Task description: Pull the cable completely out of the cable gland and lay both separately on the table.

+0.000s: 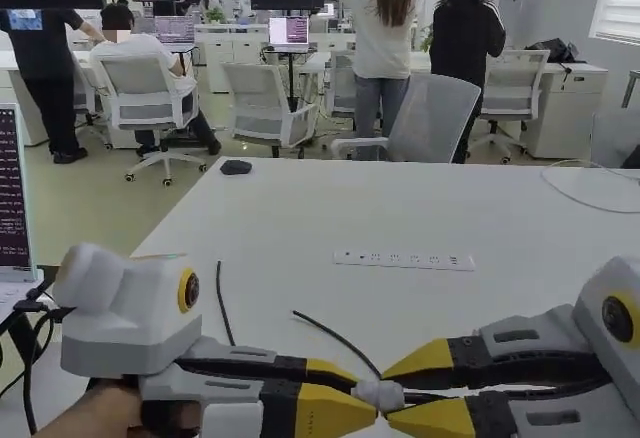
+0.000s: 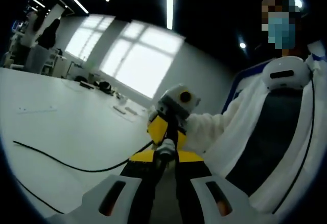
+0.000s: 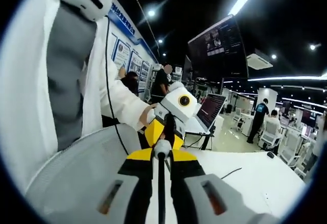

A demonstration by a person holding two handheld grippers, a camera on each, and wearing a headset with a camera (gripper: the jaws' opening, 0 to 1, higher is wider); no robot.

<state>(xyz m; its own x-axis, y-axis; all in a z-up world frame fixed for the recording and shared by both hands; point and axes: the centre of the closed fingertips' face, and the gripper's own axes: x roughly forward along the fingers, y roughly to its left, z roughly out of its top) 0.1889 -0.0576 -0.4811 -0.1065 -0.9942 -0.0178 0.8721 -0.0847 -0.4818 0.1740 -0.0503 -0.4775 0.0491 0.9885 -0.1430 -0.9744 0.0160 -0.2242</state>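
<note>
Right, L gripper (image 1: 362,396) and R gripper (image 1: 398,396) are both nipped narrow on the cable gland (image 1: 380,395), tip to tip over the near table (image 1: 400,208) edge. Cable (image 1: 335,343) trails limp and light; gland's small, prob slippery, so I'd grip the cable close by it.

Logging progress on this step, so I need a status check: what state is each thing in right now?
gland: clamped between both grippers, cable not yet out.
cable: one end in the gland, rest lying on the table.
left gripper: shut on the gland.
right gripper: shut on the gland.
power strip: nothing plugged in.
</note>
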